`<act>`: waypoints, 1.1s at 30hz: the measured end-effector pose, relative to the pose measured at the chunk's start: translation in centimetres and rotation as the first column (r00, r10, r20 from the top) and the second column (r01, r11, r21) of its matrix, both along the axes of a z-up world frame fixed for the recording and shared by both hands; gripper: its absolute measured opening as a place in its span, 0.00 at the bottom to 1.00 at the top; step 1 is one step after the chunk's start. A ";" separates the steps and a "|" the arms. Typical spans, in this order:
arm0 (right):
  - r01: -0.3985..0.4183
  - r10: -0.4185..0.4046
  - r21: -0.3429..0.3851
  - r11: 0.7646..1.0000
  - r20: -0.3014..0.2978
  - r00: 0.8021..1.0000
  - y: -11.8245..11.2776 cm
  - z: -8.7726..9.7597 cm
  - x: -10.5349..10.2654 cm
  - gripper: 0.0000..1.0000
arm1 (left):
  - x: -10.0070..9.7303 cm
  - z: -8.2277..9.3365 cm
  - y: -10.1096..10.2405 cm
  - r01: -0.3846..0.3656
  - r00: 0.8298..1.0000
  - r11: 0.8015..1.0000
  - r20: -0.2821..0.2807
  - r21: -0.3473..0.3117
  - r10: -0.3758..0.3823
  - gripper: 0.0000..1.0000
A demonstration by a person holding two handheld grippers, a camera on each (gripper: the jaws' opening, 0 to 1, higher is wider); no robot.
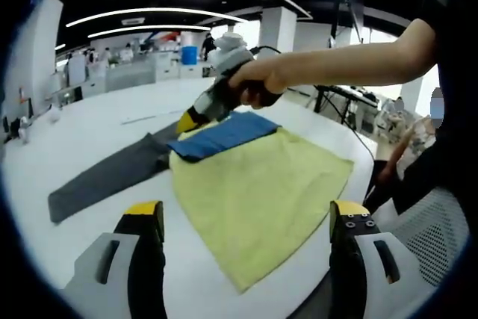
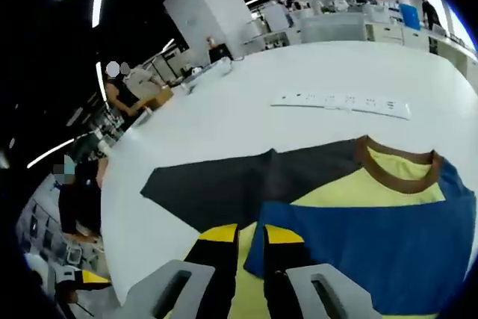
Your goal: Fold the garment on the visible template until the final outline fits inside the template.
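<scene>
1. Shirt [image 1: 254,192] lies flat on the white table [image 1: 89,128]: yellow body, blue folded part [image 2: 373,248], grey sleeve [image 1: 112,173], brown collar [image 2: 396,166].
2. My left tongs [image 1: 246,218] hang released, jaws wide apart, above the yellow hem.
3. My right tongs [image 2: 250,240] are clenched on the shirt's blue edge.

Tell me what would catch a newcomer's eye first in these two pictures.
The brightest thing is the shirt, spread on the white table: a large yellow body with a dark grey sleeve running out to one side and a blue sleeve folded over the top. In the left gripper view a person's hand brings the right gripper down at the blue fold. In the right gripper view the jaws look pinched on the blue edge, near the brown collar.
</scene>
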State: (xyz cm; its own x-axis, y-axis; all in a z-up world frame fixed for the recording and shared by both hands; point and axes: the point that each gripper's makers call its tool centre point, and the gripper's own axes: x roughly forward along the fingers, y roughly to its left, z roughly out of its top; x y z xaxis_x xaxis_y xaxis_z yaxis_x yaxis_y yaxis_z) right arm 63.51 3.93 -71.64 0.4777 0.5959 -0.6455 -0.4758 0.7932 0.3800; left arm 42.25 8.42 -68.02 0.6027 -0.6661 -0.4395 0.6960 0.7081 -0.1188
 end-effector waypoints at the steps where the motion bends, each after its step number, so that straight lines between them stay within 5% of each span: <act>1: -0.007 0.007 -0.010 1.000 0.012 1.000 -0.3 0.1 0.1 0.19 | 0.0 0.0 0.0 0.000 1.000 1.000 0.000 0.001 0.000 0.89; 14: -0.037 0.048 -0.116 0.993 0.089 0.995 -5.5 0.7 0.5 0.72 | 0.7 0.1 0.2 0.007 1.000 1.000 0.011 -0.001 -0.007 0.95; 25: -0.022 0.037 -0.142 0.990 0.101 0.994 -9.9 1.5 -0.5 0.95 | 0.9 0.1 0.1 0.022 1.000 1.000 0.019 0.005 -0.022 0.98; 33: 0.031 -0.018 -0.149 0.988 0.090 0.996 -13.7 1.5 -1.0 0.99 | 0.6 -0.1 -0.1 0.031 0.999 0.999 0.016 0.016 -0.031 0.99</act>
State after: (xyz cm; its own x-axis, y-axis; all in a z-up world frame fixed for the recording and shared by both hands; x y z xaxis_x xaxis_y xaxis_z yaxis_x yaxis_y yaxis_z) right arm 62.52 -9.74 -70.18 0.5499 0.4830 -0.6814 -0.4815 0.8500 0.2138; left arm 42.88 8.34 -68.10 0.5889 -0.6777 -0.4403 0.7193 0.6879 -0.0967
